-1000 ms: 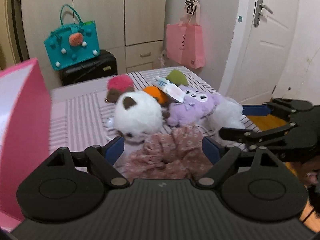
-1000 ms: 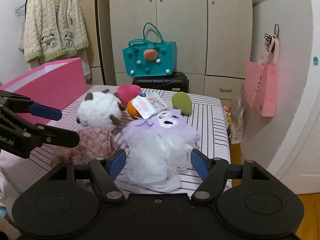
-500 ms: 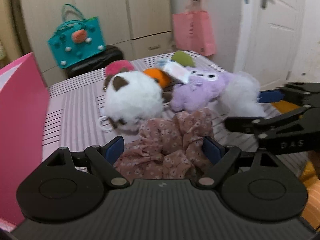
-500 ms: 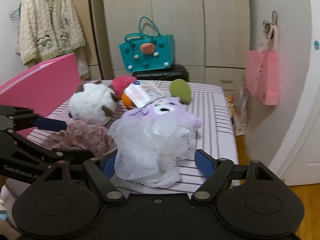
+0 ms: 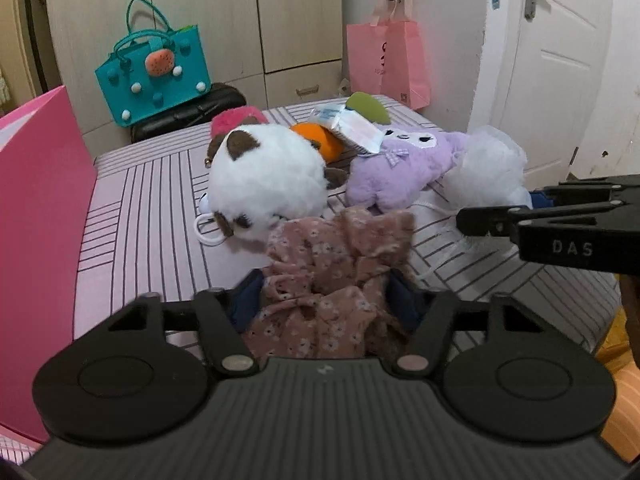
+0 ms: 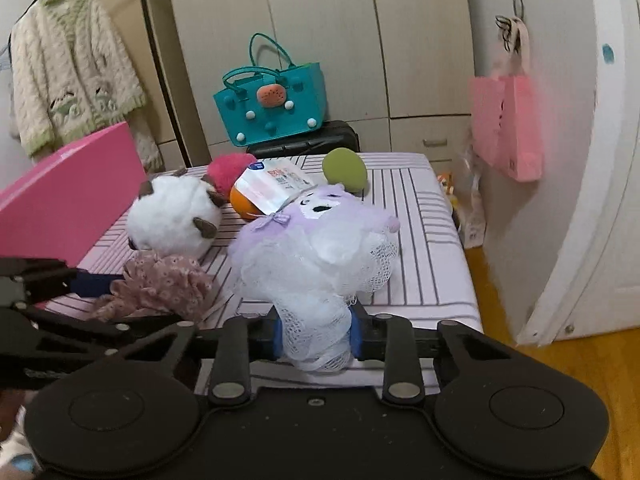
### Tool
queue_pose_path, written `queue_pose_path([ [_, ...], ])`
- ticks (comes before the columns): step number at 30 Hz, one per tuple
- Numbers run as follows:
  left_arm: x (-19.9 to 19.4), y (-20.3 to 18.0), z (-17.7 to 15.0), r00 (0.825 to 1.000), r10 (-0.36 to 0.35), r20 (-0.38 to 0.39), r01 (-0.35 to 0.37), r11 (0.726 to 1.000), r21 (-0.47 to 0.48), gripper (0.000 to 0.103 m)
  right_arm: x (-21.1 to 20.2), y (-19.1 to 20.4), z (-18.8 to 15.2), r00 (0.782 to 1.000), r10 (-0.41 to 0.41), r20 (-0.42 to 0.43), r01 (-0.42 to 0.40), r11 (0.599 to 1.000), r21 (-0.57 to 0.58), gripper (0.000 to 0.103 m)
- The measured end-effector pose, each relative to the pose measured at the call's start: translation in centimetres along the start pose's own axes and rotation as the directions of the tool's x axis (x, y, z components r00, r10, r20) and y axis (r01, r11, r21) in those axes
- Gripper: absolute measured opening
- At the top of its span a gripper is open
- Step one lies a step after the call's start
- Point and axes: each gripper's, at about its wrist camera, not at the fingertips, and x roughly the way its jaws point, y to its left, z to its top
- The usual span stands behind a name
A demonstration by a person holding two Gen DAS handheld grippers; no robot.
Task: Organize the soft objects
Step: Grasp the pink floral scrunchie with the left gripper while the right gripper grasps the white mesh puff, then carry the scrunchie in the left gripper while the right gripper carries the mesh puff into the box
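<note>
My left gripper (image 5: 326,300) is shut on a pink floral cloth (image 5: 332,280) lying at the near edge of the striped table (image 5: 152,216). My right gripper (image 6: 316,332) is shut on a white mesh puff (image 6: 320,272), which also shows in the left wrist view (image 5: 488,168). Behind them lie a white round plush (image 5: 264,184), a purple plush (image 5: 404,164), an orange ball (image 5: 316,140), a pink fuzzy ball (image 5: 236,118) and a green pad (image 5: 366,106). The right gripper shows at the right of the left wrist view (image 5: 560,216).
A pink box (image 5: 36,208) stands at the table's left side. A teal bag (image 5: 154,76) sits on a black suitcase (image 5: 188,110) behind the table. A pink paper bag (image 5: 386,60) hangs near the white door (image 5: 560,60). A packet (image 5: 348,124) lies on the orange ball.
Both grippers have closed: the left one on the floral cloth, the right one on the white mesh puff. Both were open around these things before.
</note>
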Motion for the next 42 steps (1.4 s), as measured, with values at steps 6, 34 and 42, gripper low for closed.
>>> queue_pose_path([
  [6, -0.7, -0.6, -0.4, 0.999, -0.031, 0.015, 0.031, 0.999, 0.027, 0.027, -0.9, 0.8, -0.7, 1.0, 0.008, -0.023, -0.008, 1.0, 0.0, 0.03],
  [34, -8.2, 5.1, -0.3, 0.965, -0.189, -0.184, 0.177, 0.981, -0.078, 0.018, -3.4, 7.1, 2.2, 0.863, 0.359, -0.356, -0.364, 0.93, 0.056, 0.029],
  [42, -11.4, 7.9, 0.1, 0.946, -0.207, -0.248, 0.19, 0.978, -0.088, 0.018, -5.3, 11.0, 5.0, 0.812, 0.435, -0.39, -0.47, 0.883, 0.006, 0.029],
])
